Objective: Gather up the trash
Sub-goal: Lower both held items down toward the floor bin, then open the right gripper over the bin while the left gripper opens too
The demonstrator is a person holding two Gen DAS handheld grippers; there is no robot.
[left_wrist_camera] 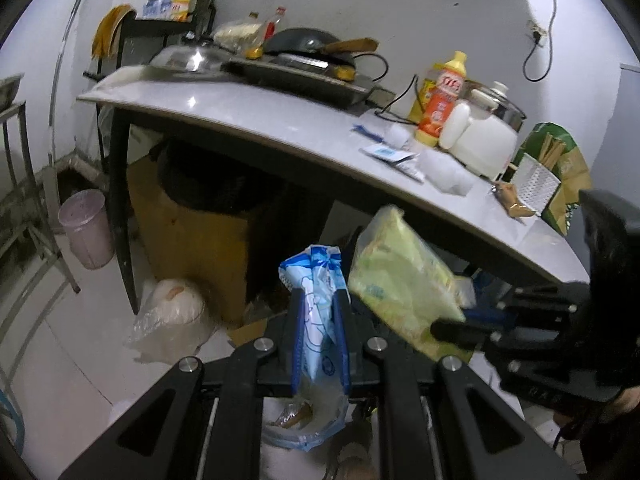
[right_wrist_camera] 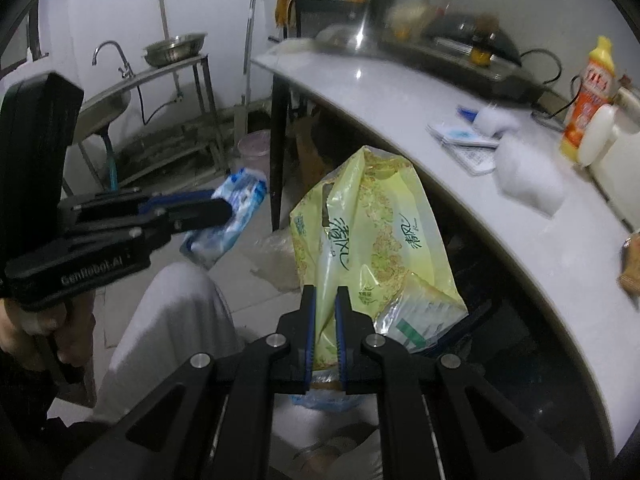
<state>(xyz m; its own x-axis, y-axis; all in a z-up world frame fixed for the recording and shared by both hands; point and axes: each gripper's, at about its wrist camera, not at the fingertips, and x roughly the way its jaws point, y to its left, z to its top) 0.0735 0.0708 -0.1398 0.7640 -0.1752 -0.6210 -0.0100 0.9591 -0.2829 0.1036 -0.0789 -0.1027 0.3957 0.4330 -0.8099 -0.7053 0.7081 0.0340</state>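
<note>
Left tongs point(left_wrist_camera: 320, 300) are clenched on a blue-and-white wrapper point(left_wrist_camera: 316, 280); the wrapper stands up between the blue pads and hangs open below them. Seen from the right wrist view, the left tongs point(right_wrist_camera: 224, 208) hold the same wrapper point(right_wrist_camera: 232, 216) out over the floor point(right_wrist_camera: 260, 288), in front of the tabletop point(right_wrist_camera: 400, 92).

Right tongs point(right_wrist_camera: 325, 296) are clenched on a yellow-green bag point(right_wrist_camera: 360, 232). The bag rises above the pads, crumpled, with a smaller clear packet point(right_wrist_camera: 416, 316) against its lower right side. In the left wrist view the bag point(left_wrist_camera: 400, 280) hangs just right of the wrapper, below the tabletop edge point(left_wrist_camera: 280, 120), with the right tongs point(left_wrist_camera: 444, 330) gripping its lower end.

Both items are held in the air, off the tabletop and off the floor.

On the tabletop: an orange bottle point(left_wrist_camera: 440, 104), a white pot point(left_wrist_camera: 484, 144), white wads point(left_wrist_camera: 444, 168), a flat packet point(left_wrist_camera: 390, 154), a stove with a wok point(left_wrist_camera: 308, 46). Under it stand a cardboard box point(left_wrist_camera: 192, 232) and a clear bag point(left_wrist_camera: 172, 320). A pink bin point(left_wrist_camera: 86, 228) stands by the wall.
</note>
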